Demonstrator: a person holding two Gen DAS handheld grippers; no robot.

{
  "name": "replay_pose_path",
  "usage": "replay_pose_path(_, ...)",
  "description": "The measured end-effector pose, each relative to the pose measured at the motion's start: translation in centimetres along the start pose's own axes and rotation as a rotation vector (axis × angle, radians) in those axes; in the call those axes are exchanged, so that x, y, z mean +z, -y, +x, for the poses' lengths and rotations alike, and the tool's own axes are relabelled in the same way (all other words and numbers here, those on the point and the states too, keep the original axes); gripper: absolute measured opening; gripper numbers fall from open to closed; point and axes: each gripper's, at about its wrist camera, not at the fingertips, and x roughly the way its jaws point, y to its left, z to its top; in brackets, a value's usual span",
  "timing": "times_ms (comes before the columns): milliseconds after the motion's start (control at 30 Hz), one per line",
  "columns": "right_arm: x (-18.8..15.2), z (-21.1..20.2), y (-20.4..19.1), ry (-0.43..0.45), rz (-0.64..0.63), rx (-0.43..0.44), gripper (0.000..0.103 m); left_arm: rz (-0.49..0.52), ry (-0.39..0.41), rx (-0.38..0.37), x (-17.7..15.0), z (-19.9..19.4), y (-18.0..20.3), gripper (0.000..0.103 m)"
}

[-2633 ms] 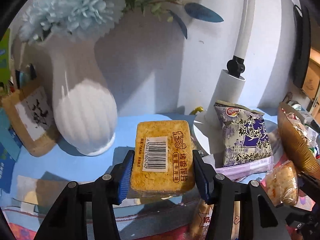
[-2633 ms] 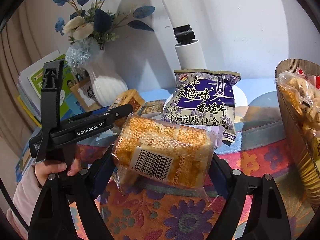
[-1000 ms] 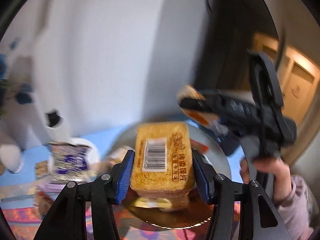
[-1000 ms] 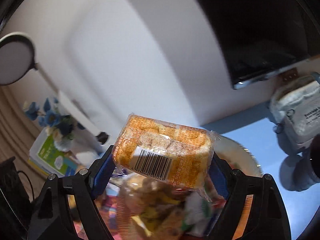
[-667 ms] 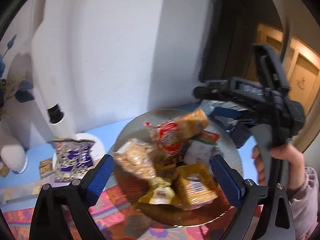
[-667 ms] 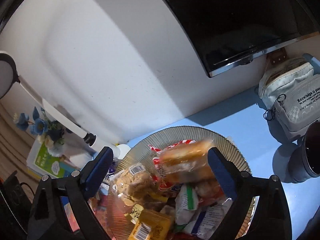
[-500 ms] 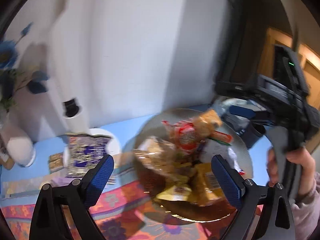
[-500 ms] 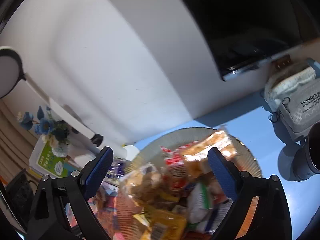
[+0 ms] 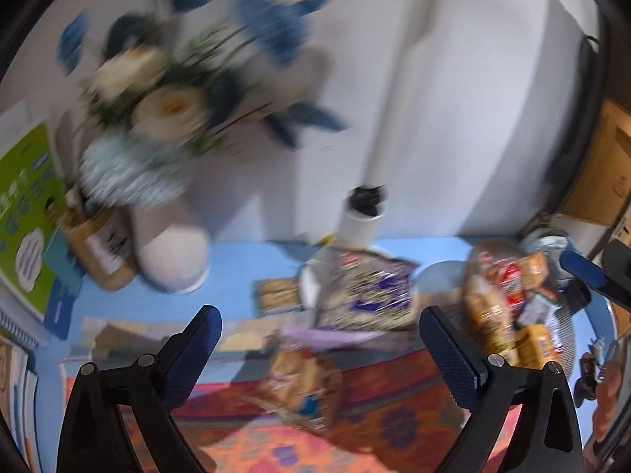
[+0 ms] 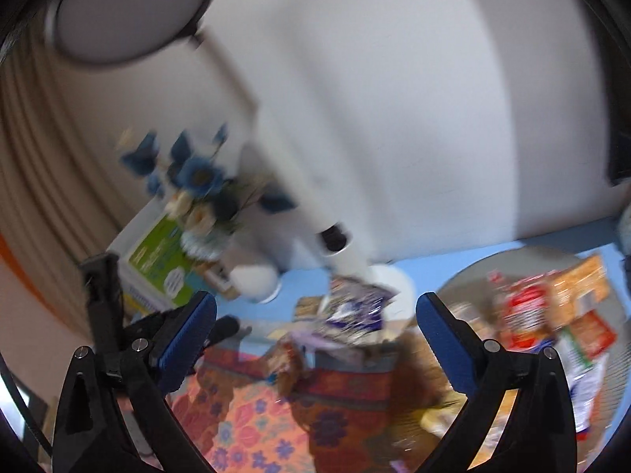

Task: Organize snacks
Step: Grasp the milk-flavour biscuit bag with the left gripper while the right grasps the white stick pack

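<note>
Both views were smeared by motion. The left gripper (image 9: pixel 320 345) had its blue-padded jaws opening wide with nothing gripped between them, and the right gripper (image 10: pixel 315 325) likewise, its jaws opening and empty. Packaged snacks (image 9: pixel 508 295) lay heaped in the round ribbed bowl (image 10: pixel 615 370) on the blue desk (image 9: pixel 236 260). A purple crisp bag (image 9: pixel 366 291) leaned near the white lamp base (image 9: pixel 359 224), and a brown snack packet (image 9: pixel 299 382) lay on the patterned red cloth (image 10: pixel 256 425).
</note>
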Motion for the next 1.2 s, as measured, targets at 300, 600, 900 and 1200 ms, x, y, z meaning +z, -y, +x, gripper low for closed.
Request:
replay_pose_path(300,-4.6,7.8,-3.8,-0.142,0.007,0.057,0.103,-0.038,-0.059,-0.023,-4.3,2.5,-3.8,0.1)
replay_pose_path(600,-9.5,13.9,-1.5,-0.217,0.128,-0.03,0.102,0.001,-0.125,-0.079,-8.8,7.9,-2.6,0.1)
replay_pose_path(900,-10.7,15.2,1.7,-0.098,0.177,-0.184,0.103,-0.006,-0.093,-0.082,-9.8,9.6,-3.2,0.1)
replay_pose_path(1200,-11.2,16.1,-0.3,-0.105,-0.003,-0.217,0.027,-0.029,-0.077,-0.108,-10.0,9.3,-3.8,0.1)
